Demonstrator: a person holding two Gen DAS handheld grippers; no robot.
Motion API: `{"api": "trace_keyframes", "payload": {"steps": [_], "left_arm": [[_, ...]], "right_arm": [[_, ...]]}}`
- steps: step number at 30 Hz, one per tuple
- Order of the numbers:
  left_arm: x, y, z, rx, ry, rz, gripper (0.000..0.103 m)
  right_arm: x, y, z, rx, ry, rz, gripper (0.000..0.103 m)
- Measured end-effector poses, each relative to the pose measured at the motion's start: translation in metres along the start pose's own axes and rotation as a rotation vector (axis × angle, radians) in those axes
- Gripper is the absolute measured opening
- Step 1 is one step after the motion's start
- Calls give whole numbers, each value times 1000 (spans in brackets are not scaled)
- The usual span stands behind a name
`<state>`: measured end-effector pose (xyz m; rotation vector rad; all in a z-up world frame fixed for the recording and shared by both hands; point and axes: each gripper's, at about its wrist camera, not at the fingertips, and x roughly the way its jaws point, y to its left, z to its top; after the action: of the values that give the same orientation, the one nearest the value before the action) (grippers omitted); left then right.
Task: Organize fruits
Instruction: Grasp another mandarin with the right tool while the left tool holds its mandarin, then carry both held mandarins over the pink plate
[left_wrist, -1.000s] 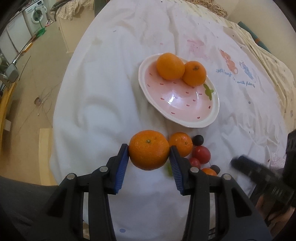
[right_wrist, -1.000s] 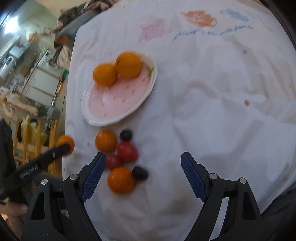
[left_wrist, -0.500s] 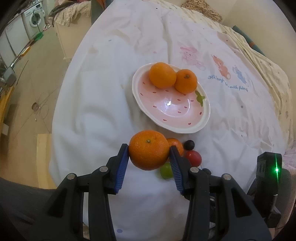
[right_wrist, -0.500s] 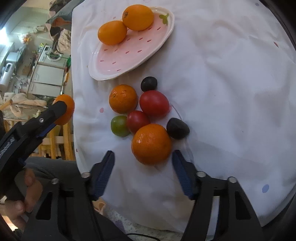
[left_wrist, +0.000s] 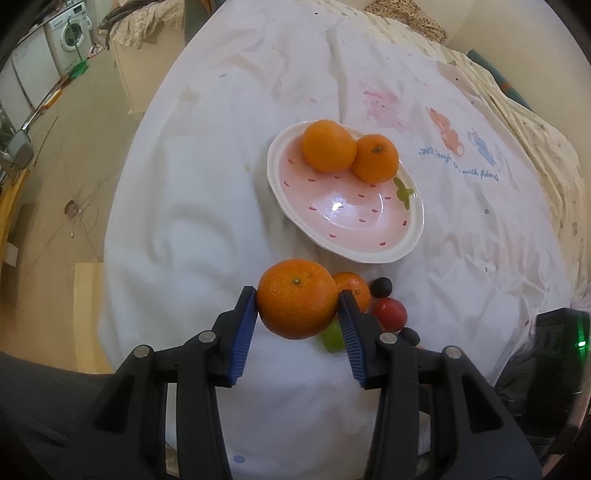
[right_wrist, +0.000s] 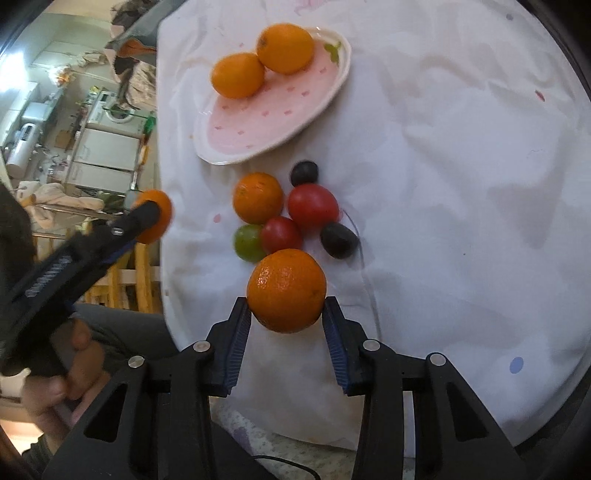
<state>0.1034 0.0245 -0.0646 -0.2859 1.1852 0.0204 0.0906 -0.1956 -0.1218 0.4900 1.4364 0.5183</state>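
Left gripper: clamping a held orange, hovering above the white cloth.
Right gripper: jaws closing around a second orange, pads meeting its sides.
Ahead of both: pink plate carrying two oranges; small fruits lying between.

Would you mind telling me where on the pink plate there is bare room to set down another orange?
The plate's near half is bare, from the two oranges at its far rim down to the near rim. The cloth left of the plate is also free. It is crowded just below the plate, around the loose orange and tomatoes.
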Motion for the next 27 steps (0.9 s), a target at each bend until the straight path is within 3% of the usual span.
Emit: {"api": "trace_keyframes", "payload": {"steps": [10,17,27], "left_arm": [[4,4,-1,-3,-5,33,40],[5,1,-1,13,-9,45,40],[-8,-6,17,39,-49,55,40]], "right_arm": [[-53,2,6,-51,-134,127,42],[-89,-2,25,-85,-260,157,42],[-109,-7,56,-115,-343,179,42]]}}
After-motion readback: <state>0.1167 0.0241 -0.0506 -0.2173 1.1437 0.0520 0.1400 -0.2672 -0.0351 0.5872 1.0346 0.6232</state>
